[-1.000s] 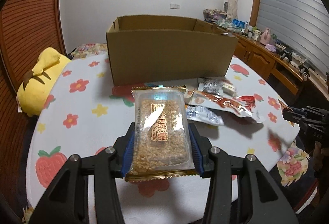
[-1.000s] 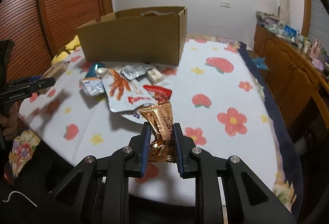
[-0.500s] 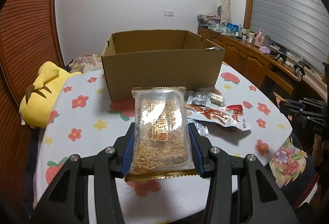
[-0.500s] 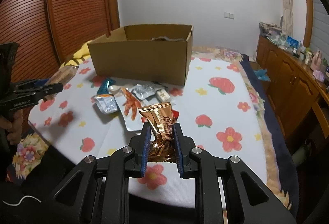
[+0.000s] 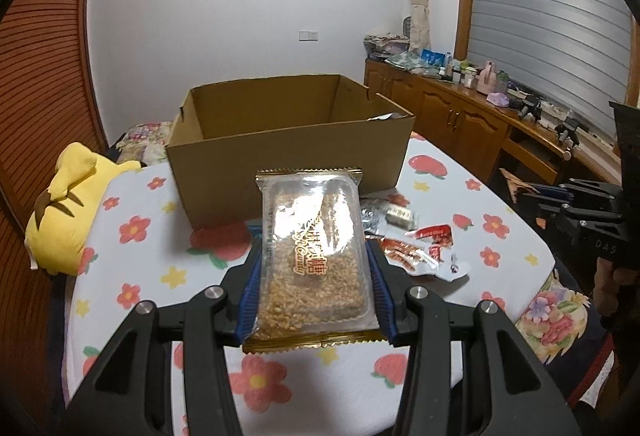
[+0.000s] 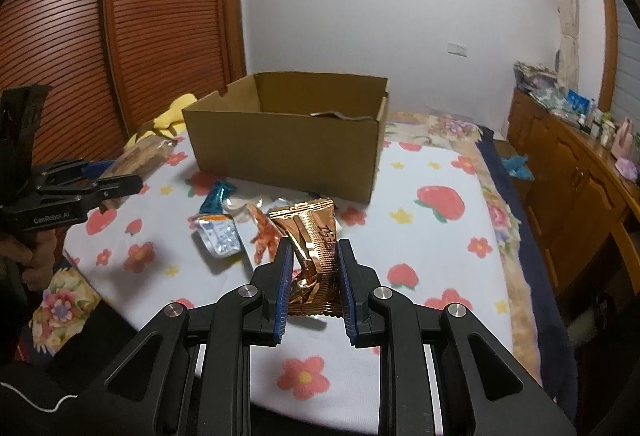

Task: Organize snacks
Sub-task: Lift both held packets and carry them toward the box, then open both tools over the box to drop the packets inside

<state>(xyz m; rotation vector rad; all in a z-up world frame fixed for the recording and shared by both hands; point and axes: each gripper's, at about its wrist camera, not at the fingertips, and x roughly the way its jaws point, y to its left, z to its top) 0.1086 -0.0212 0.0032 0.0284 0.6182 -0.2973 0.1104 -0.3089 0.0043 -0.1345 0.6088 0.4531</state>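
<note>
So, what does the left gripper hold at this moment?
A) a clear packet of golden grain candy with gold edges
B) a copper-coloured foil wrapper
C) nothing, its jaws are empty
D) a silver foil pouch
A: in the left wrist view the blue pads of the left gripper press both sides of the clear candy packet; the copper wrapper sits in the right gripper.

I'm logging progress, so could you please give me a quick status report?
Left gripper shut on clear candy pack. Right gripper shut on copper packet. Both off the table, box ahead, open. Loose snacks lie below; path looks clear.
</note>
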